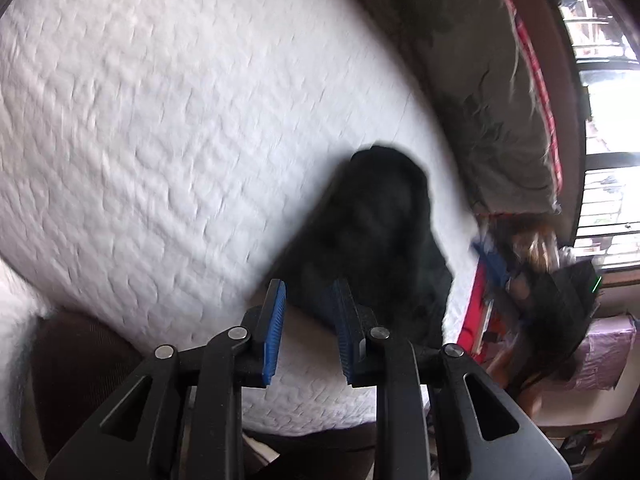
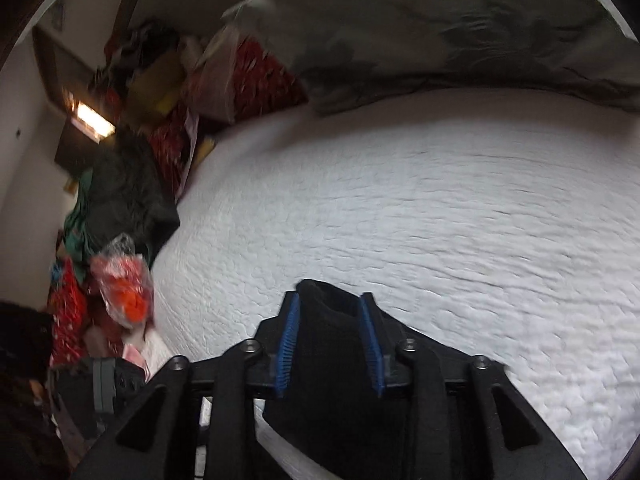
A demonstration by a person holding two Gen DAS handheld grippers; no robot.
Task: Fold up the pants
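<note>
Left wrist view. The left gripper (image 1: 308,300) enters from 6 o'clock, pointing up the frame over a white quilted bed cover (image 1: 160,128). Its blue pads (image 1: 274,328) stand apart with a clear gap; only bed cover shows between them, so the fingers are released and grasp nothing. The black pants (image 1: 376,232) lie bunched in a dark heap just beyond the fingertips, toward 1 o'clock from the gripper, resting on the cover near its right edge. The right finger overlaps the lower edge of the heap in the picture; contact cannot be told through the blur. A grey-green pillow (image 1: 472,92) lies at 1 to 2 o'clock, with a red-striped edge along its far side. A window (image 1: 608,128) fills the 3 o'clock rim. The right gripper (image 1: 494,264), blurred, shows at 4 o'clock past the bed edge.

Right wrist view. The right gripper (image 2: 330,320) enters from 6 o'clock. Black pants (image 2: 328,360) fill the space between its blue pads and hang down below them, so the fingers are grasping the cloth. The white bed cover (image 2: 440,220) spreads from centre to 3 o'clock. The pillow (image 2: 420,28) sits at 12 to 1 o'clock. A pile of clothes and bags (image 2: 132,184) runs along the bed's edge from 9 to 11 o'clock.
</note>
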